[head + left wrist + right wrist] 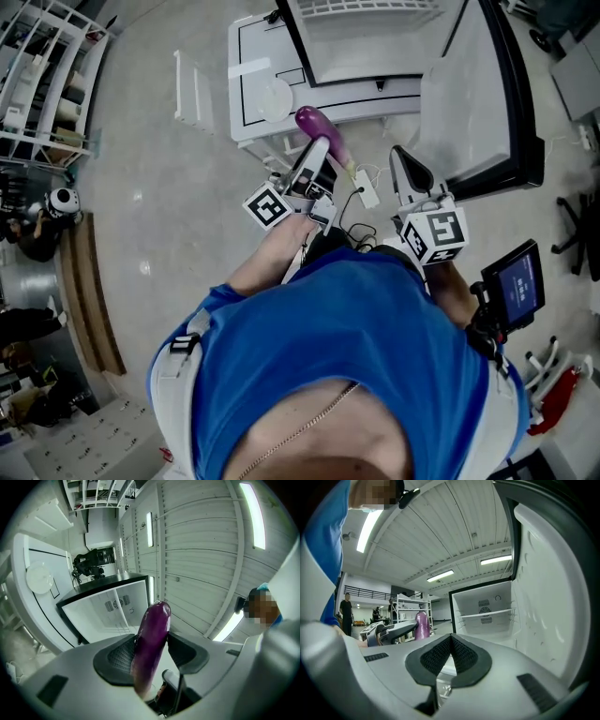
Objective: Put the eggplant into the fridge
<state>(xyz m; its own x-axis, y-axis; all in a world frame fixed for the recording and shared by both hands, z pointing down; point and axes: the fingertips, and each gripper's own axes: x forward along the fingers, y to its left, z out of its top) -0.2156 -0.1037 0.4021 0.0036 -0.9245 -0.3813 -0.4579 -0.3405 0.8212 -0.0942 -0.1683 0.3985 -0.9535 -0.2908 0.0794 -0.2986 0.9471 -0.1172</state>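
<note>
A long purple eggplant [151, 644] stands clamped between the black pads of my left gripper [151, 656], its tip poking out past them. From the head view the eggplant [319, 131] juts toward the open white fridge [366, 47], with my left gripper [314, 159] shut on it just short of the fridge's front. My right gripper [405, 169] is shut and empty beside the open fridge door [478, 103]. In the right gripper view my right gripper [451, 641] has its pads pressed together, and the fridge interior with a shelf [485, 614] lies ahead; the eggplant [422, 625] shows at left.
A white cabinet top [267, 94] with a round white disc sits left of the fridge. A metal rack [47, 84] stands at the far left. A small screen [516, 286] hangs by my right side. People stand far off in the hall [346, 611].
</note>
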